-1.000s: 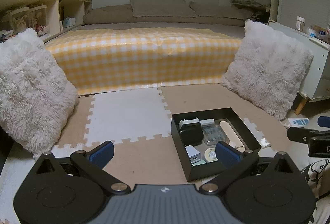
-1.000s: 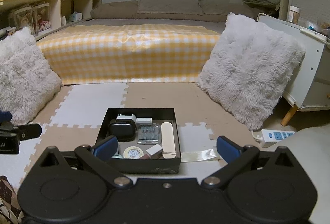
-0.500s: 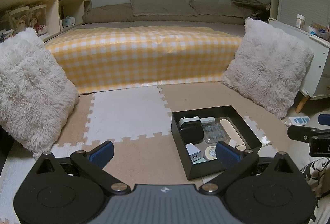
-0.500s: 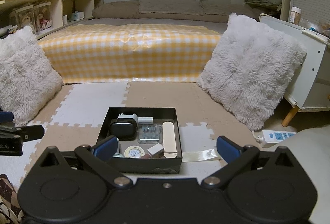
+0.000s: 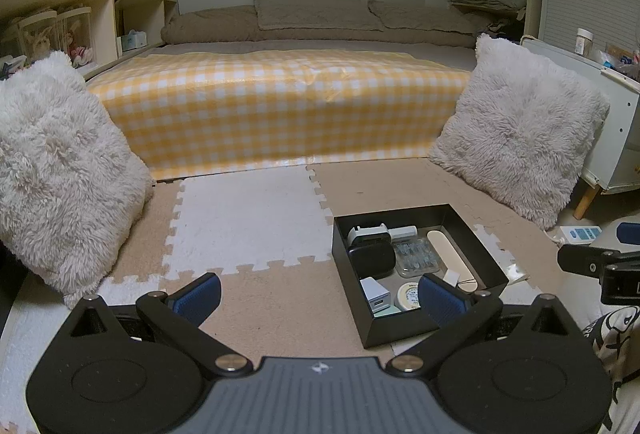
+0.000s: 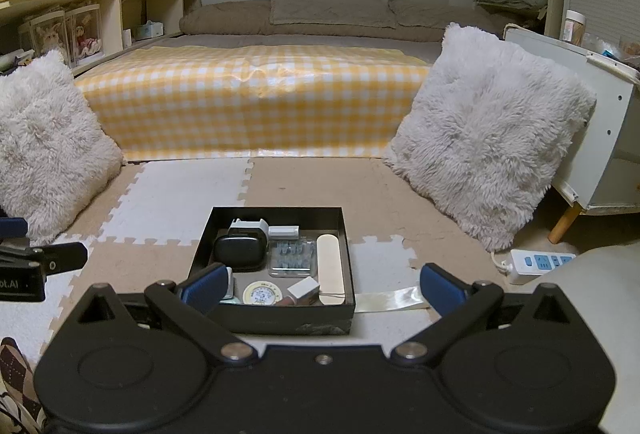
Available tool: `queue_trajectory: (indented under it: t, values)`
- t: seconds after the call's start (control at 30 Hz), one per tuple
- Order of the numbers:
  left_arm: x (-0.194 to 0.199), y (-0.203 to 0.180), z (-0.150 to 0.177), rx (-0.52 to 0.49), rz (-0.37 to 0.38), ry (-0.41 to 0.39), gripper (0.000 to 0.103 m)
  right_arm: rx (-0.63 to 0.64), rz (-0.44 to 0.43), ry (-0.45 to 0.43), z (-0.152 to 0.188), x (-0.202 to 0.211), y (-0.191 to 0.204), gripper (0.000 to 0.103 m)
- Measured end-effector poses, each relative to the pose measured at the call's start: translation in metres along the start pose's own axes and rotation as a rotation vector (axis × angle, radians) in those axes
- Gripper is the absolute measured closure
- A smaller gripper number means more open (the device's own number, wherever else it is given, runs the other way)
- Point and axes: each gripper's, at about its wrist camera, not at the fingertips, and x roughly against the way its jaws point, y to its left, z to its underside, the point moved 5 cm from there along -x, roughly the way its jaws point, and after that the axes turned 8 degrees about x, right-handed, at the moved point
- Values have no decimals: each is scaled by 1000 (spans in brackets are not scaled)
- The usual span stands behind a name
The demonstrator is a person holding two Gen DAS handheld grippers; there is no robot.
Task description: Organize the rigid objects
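**Both hand-held grippers wide and empty over the black box**

From my left wrist view, the black box [image 5: 412, 330] sits on the floor mat [image 5: 248, 226], off to the right of my left hand-held gripper [image 5: 320, 296]. Its jaws stand spread wide with nothing between them; the right fingertip only overlaps the box's near corner in the picture, and I cannot tell whether it touches. Inside lie a black case [image 5: 372, 259], a clear blister pack [image 5: 416, 257], a pale oblong piece [image 5: 450, 254] and a round tin [image 5: 408, 296].

From my right wrist view, the box [image 6: 280, 318] lies straight ahead, close to centred under my right hand-held gripper [image 6: 320, 284], which is also fully open and holds nothing. I judge the step is choosing one item: I should come down square over a single piece, such as the small white block [image 6: 303, 287], and clear its neighbours before closing.
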Motion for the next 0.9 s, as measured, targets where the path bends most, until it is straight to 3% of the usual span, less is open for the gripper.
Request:
queue_trajectory:
  t: [0.9]
  values:
    - [1, -2, 1, 4, 0, 1, 0, -1, -2, 1, 0, 1, 1, 0]
